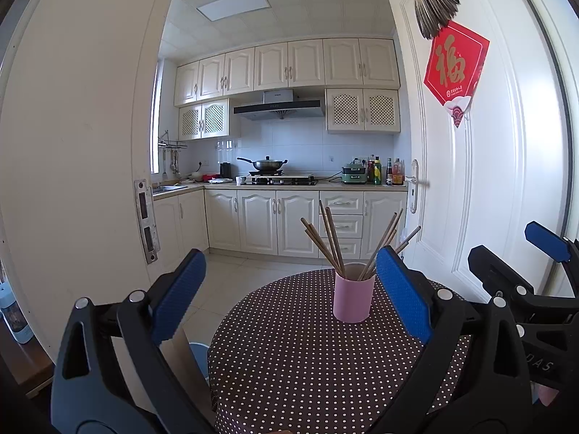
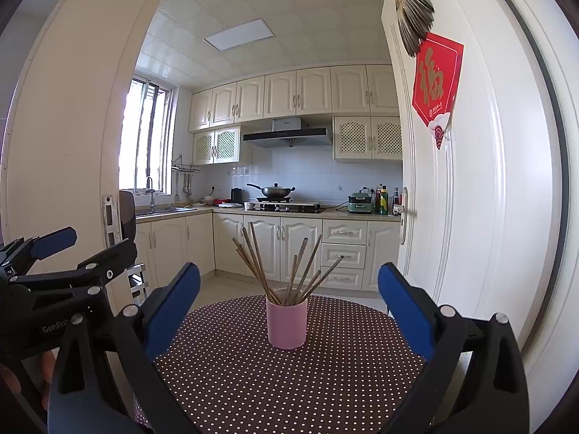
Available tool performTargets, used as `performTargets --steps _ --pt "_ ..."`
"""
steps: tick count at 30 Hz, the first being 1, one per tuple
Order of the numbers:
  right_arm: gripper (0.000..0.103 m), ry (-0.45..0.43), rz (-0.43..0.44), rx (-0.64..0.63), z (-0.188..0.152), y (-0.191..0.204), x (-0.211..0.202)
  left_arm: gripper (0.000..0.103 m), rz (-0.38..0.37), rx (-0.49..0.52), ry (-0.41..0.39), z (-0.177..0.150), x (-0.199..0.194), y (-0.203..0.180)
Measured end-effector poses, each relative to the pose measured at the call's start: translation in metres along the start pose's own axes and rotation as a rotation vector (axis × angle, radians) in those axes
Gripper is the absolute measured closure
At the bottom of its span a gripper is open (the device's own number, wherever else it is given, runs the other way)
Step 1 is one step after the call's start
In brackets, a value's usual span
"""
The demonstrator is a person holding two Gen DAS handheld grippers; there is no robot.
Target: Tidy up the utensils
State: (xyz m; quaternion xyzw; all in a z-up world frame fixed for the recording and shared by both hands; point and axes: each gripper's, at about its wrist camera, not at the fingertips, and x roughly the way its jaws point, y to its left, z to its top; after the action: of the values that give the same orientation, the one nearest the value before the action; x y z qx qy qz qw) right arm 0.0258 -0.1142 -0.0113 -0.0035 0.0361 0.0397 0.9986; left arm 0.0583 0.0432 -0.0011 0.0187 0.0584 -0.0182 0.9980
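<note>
A pink cup (image 2: pixel 287 323) stands upright near the middle of a round table (image 2: pixel 253 379) covered in a brown cloth with white dots. A bunch of brown chopsticks (image 2: pixel 286 271) sits in the cup, their upper ends fanned out to both sides, some leaning left and some right.

Both claws hang above the near part of the table, pointed at the cup and apart from it. The right gripper (image 2: pixel 289 311) has its two blue-padded fingers (image 2: pixel 173 311) spread wide, with nothing between them but the view of the cup farther on. The left gripper (image 1: pixel 289 289) is likewise spread wide and empty; from its camera the cup (image 1: pixel 353 296) shows just inside the right-hand finger (image 1: pixel 403 293), though whether they are close in depth I cannot tell. The two tools are side by side, each one showing at the edge of the other's view.

Beyond the table a white door (image 2: pixel 452 181) stands open on the right, with a red paper sign (image 2: pixel 436 79) and a fan-shaped ornament (image 2: pixel 412 18) hung on it. Through the doorway is a kitchen with cream cabinets (image 2: pixel 296 90), a wok (image 2: pixel 277 191) on the stove, bottles (image 2: pixel 383 200) on the counter and a window (image 2: pixel 148 137) at the left.
</note>
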Motion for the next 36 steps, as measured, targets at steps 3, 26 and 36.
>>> performTargets --steps 3,26,36 --pt "0.008 0.001 0.002 0.002 -0.0002 0.0001 0.0000 0.010 0.003 0.000 -0.005 -0.0005 -0.0011 0.0002" --pt "0.008 0.001 -0.001 0.003 -0.0013 0.0004 0.0004 0.010 0.014 0.007 -0.019 -0.0025 -0.0037 -0.0019" --pt "0.008 0.004 0.001 0.005 -0.0021 0.0022 0.0002 0.010 0.013 0.007 -0.013 -0.0024 -0.0023 -0.0027"
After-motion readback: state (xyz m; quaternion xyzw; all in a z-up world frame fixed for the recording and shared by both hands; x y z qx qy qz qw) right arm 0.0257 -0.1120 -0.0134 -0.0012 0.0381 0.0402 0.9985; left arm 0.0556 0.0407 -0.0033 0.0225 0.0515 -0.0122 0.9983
